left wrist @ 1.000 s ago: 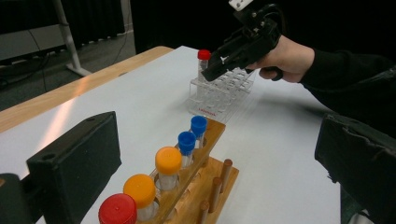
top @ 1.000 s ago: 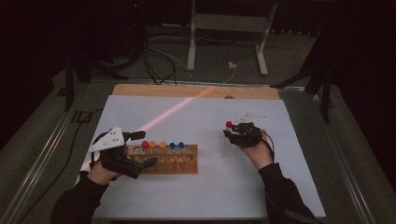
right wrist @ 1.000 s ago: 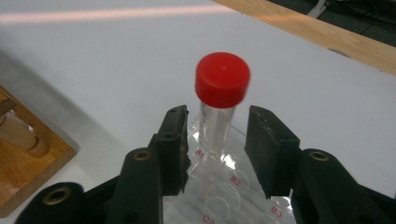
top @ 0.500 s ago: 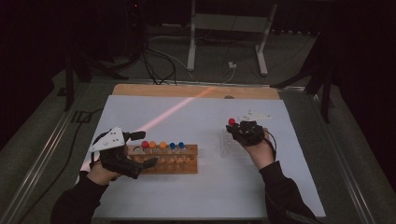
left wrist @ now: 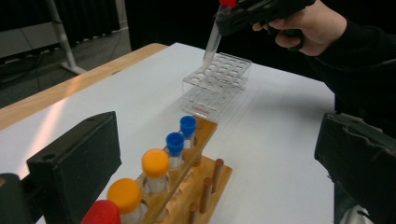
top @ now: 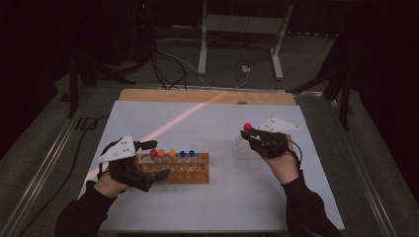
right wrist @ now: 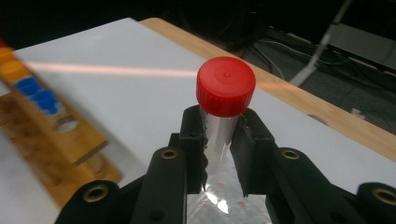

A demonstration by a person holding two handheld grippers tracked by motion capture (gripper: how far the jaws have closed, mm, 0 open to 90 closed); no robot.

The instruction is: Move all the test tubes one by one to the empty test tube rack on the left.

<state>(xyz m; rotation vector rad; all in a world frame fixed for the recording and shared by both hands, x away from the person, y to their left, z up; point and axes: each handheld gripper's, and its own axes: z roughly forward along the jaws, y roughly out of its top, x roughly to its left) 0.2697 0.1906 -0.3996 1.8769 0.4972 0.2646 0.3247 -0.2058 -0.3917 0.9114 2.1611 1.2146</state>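
Lifting a red-capped tube [right wrist: 223, 112] out of the clear rack [left wrist: 217, 77] is the step in hand, judging by how things lie. Nearest the right gripper [top: 252, 134], the tube sits clamped between its two black jaws, which have just been closing and now press on the clear shaft just under the red cap; in the right gripper view the cap stands above the jaw tips and the shaft runs down between them. In the left gripper view the tube hangs tilted from that gripper, its pointed tip just above the clear rack's top holes, so it looks free of the rack or very nearly so. The clear rack lies directly below the gripper, on the white table [top: 217, 123].

Farther off to that gripper's left stands the wooden rack [top: 180, 168], holding a red, two orange and two blue capped tubes in a row. The left gripper [top: 150, 160] rests at the near end of this wooden rack with its jaws standing wide on either side of it, not pressing on anything that I can see.

The next move probably calls for raising the tube until its tip is well clear of the clear rack, then carrying it across to an empty hole in the wooden rack. The tube should be brought upright before lowering, since it hangs at a slant now and the holes look snug.
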